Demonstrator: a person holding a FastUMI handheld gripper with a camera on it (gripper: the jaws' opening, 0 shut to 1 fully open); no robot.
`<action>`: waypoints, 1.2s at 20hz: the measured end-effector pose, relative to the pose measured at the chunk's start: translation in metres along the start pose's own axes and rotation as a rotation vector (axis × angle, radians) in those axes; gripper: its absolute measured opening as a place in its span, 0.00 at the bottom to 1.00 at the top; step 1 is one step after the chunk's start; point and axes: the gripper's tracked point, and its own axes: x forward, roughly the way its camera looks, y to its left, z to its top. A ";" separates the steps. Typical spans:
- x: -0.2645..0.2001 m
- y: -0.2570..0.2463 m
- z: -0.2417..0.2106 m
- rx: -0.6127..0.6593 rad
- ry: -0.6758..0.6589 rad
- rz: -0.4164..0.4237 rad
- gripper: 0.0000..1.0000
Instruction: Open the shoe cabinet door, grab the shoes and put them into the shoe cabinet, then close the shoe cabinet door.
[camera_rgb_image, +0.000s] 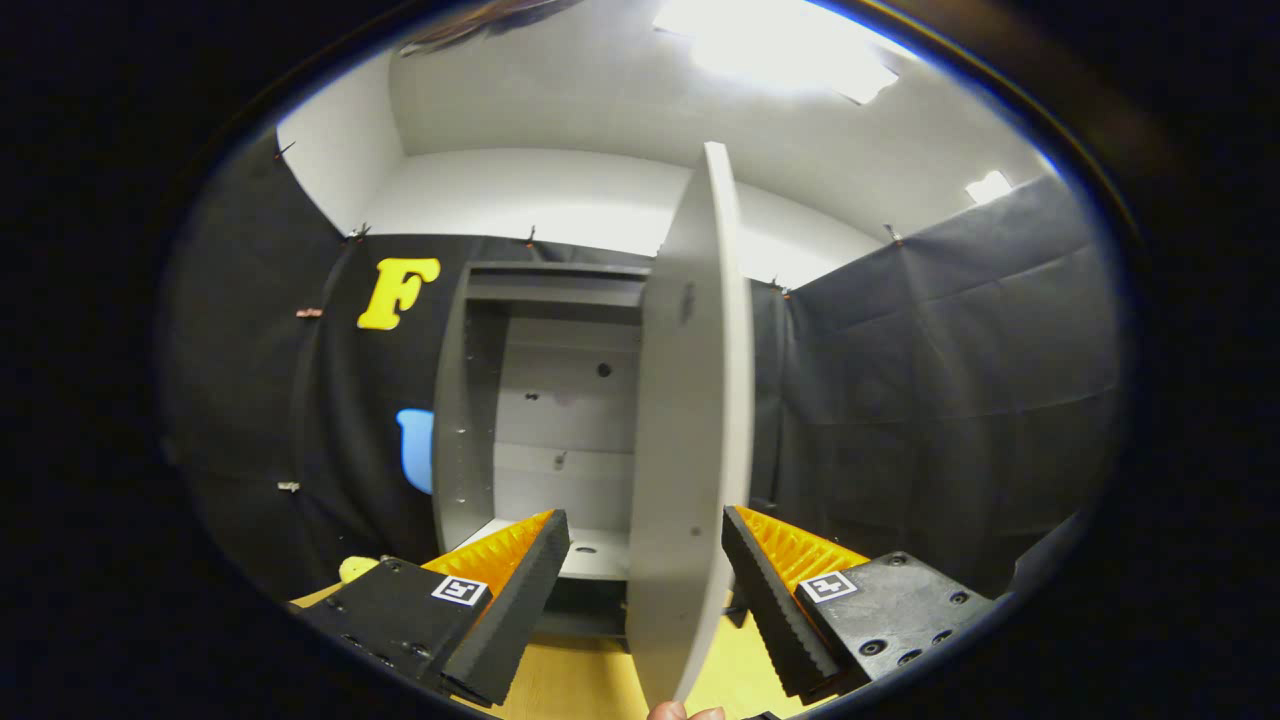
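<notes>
The grey shoe cabinet stands open against the black cloth wall, its inside bare, with a shelf low down. Its grey door is swung out towards me and I see it nearly edge-on. My gripper is open, and the door's free edge stands between the two fingers. The right finger lies close against the door's face. The left finger is a gap away from it. A small pale yellow thing peeks out beyond the left finger; I cannot tell what it is.
The cabinet stands on a light wooden surface. Black cloth walls close in on the left and right. A person's fingertip shows at the door's bottom edge.
</notes>
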 end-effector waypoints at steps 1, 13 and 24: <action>0.000 -0.019 -0.004 -0.008 0.008 -0.041 0.97; 0.037 -0.109 -0.073 0.120 0.245 -0.181 0.98; 0.037 -0.074 -0.088 0.097 0.266 -0.114 0.97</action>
